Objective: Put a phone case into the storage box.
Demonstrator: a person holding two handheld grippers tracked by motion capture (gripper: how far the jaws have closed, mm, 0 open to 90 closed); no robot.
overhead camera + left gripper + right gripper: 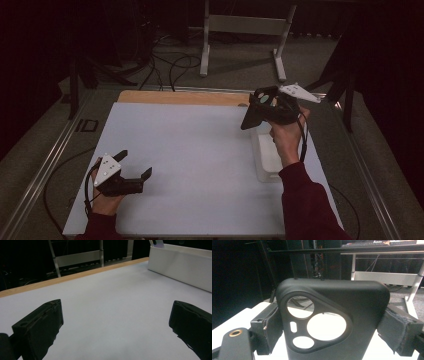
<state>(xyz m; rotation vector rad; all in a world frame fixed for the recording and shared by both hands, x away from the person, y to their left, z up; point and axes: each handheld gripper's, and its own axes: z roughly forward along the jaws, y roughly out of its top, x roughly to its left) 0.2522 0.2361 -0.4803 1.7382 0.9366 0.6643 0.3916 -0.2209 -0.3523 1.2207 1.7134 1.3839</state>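
Observation:
A black phone case (pixel 332 320) with a triangular camera cut-out stands between the jaws of my right gripper (pixel 329 327), which is shut on its two sides. In the high view that right gripper (pixel 261 109) holds the phone case (pixel 251 116) in the air above the far end of a white tray (pixel 263 160). My left gripper (pixel 135 165) rests low near the front left of the white mat (pixel 190 160), open with nothing between its fingers. In the left gripper view the two jaws stand wide apart over the bare mat (pixel 112 305).
The white tray (pixel 180 265) sits at the right side of the mat, with a pale object (pixel 157 243) poking above its far wall. A wooden table edge (pixel 180 97) runs behind the mat. Metal stand legs (pixel 205 45) and cables lie on the floor beyond.

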